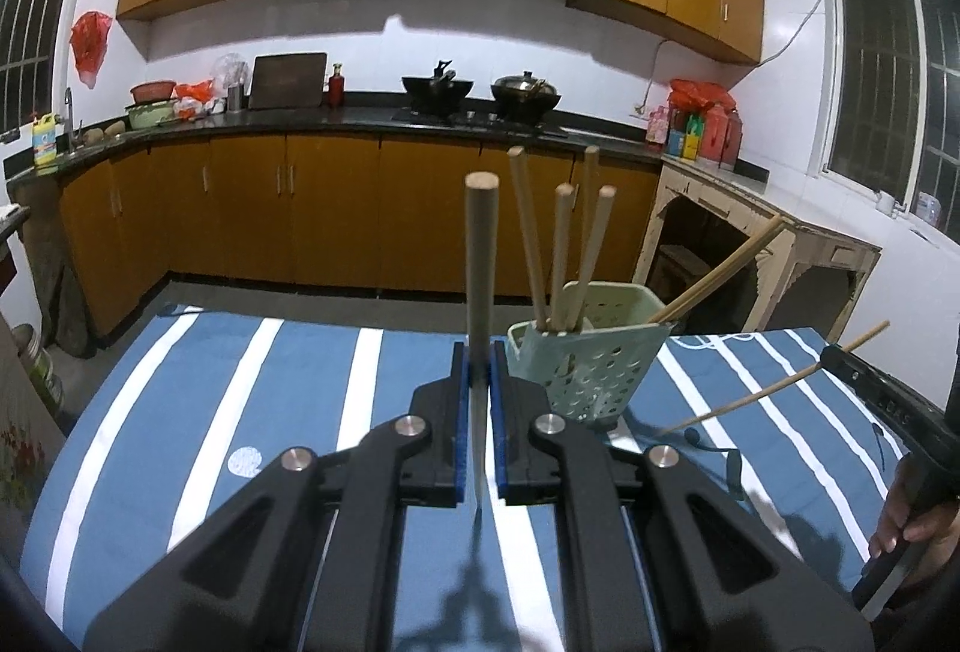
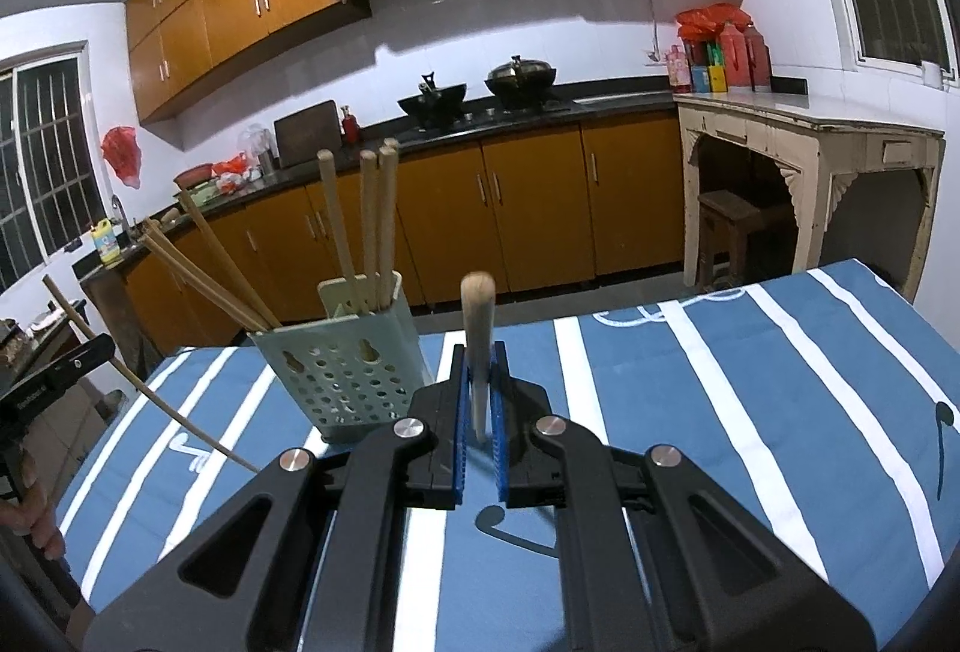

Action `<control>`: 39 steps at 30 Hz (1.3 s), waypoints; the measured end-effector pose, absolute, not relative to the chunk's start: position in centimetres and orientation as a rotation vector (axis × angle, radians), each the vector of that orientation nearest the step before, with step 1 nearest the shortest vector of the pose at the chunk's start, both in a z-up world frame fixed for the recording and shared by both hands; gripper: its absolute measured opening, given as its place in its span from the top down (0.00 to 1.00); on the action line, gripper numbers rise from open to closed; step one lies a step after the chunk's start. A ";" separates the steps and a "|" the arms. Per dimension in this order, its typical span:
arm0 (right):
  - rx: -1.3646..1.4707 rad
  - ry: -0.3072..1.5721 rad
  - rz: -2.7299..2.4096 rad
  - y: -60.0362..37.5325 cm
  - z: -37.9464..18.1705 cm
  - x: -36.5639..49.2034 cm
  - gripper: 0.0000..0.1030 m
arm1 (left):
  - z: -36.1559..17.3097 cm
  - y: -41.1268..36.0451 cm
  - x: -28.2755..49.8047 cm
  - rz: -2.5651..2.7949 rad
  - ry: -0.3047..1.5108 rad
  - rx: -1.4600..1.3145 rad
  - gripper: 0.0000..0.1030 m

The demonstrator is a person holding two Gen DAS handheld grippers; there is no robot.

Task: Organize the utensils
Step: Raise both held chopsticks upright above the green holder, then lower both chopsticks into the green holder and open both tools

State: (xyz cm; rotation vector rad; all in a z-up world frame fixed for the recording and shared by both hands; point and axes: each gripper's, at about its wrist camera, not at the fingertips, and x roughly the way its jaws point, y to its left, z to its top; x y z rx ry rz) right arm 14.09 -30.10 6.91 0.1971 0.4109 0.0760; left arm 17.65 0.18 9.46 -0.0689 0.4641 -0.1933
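Observation:
My left gripper (image 1: 478, 352) is shut on a wooden chopstick (image 1: 480, 256) that stands nearly upright, thick end up and thin tip hanging below the pads. My right gripper (image 2: 478, 352) is likewise shut on a second chopstick (image 2: 476, 316), also upright. A pale green perforated holder (image 1: 585, 358) stands on the striped cloth with several chopsticks in it, some upright and some leaning. It is just ahead and right of the left gripper, and ahead and left of the right one (image 2: 345, 370). Each view shows the other gripper at its edge (image 1: 837, 352) (image 2: 90, 352), holding its stick slanted.
The table wears a blue cloth with white stripes (image 1: 300, 382). Beyond its far edge are floor, orange kitchen cabinets (image 1: 336, 214) and a dark counter with woks. A beige side table (image 2: 810, 136) stands to the right. A person's hand (image 1: 918, 520) grips the right handle.

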 end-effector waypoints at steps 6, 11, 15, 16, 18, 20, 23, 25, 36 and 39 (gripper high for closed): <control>0.195 0.354 0.134 -29.6 10.1 13.2 0.93 | 12.1 -0.7 17.1 -0.231 0.408 -0.063 0.93; 0.197 0.254 0.209 -28.8 14.5 12.2 0.93 | 15.5 -1.7 16.4 -0.296 0.345 -0.079 0.93; 0.176 0.154 0.235 -27.8 17.7 12.0 0.93 | 18.2 -3.2 16.2 -0.326 0.279 -0.075 0.93; 0.167 0.123 0.233 -27.4 18.5 12.2 0.93 | 18.6 -3.5 16.3 -0.328 0.265 -0.074 0.93; 0.158 0.080 0.227 -27.0 19.4 12.6 0.93 | 19.6 -4.3 16.8 -0.333 0.238 -0.075 0.93; 0.151 0.045 0.222 -26.6 20.0 13.2 0.93 | 20.3 -5.1 17.3 -0.325 0.213 -0.068 0.93; 0.141 0.025 0.215 -26.0 20.1 14.7 0.93 | 20.7 -6.2 18.7 -0.307 0.200 -0.055 0.93; 0.137 0.031 0.212 -25.7 19.6 15.7 0.93 | 20.6 -6.6 19.5 -0.298 0.199 -0.055 0.93; 0.156 0.099 0.200 -25.2 15.8 19.0 0.93 | 19.2 -7.3 22.3 -0.230 0.131 -0.071 0.93; 0.157 0.108 0.202 -24.8 15.3 19.3 0.93 | 18.4 -7.7 23.0 -0.222 0.140 -0.066 0.93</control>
